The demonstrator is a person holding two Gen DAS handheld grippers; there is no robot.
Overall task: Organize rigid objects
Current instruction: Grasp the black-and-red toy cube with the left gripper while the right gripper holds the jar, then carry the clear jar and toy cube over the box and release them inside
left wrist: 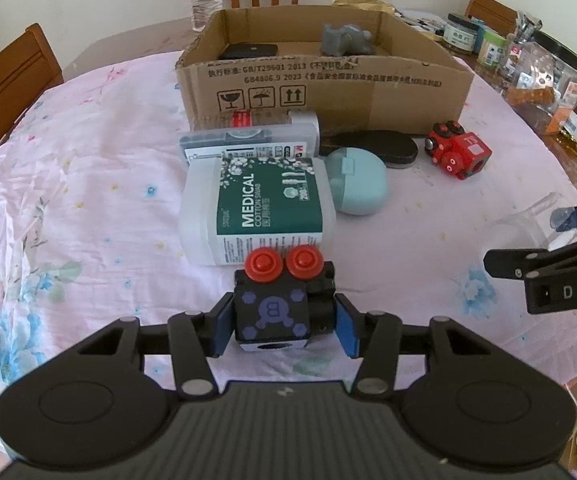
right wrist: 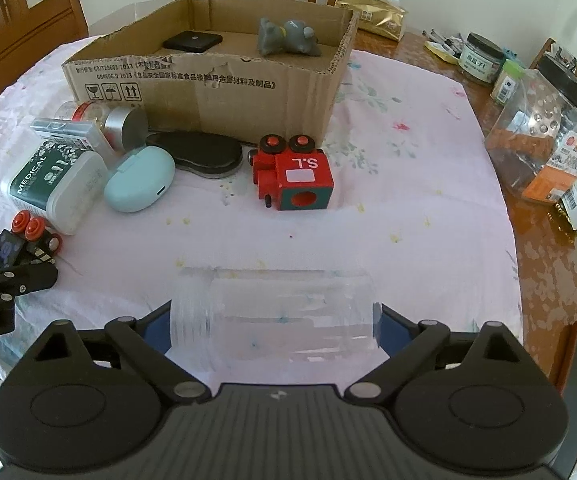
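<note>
My left gripper [left wrist: 284, 326] is shut on a black toy block train with red wheels [left wrist: 276, 300], held low over the cloth; it also shows in the right wrist view [right wrist: 28, 240]. My right gripper [right wrist: 274, 326] is shut on a clear plastic jar [right wrist: 276, 316] lying sideways between its pads. An open cardboard box [left wrist: 328, 84] [right wrist: 208, 92] stands at the back, holding a black flat case [right wrist: 192, 40] and a grey figurine [right wrist: 288, 36]. A red toy train [right wrist: 292, 172] [left wrist: 458, 148] sits before the box.
A cotton swab box [left wrist: 256, 208], mint earbud case [left wrist: 358, 182], black oval case [left wrist: 372, 146], clear bit case [left wrist: 248, 140] and a metal-lidded tin [right wrist: 122, 126] cluster left of the red train. Jars and packets [right wrist: 548, 136] crowd the table's right edge. Chairs surround the table.
</note>
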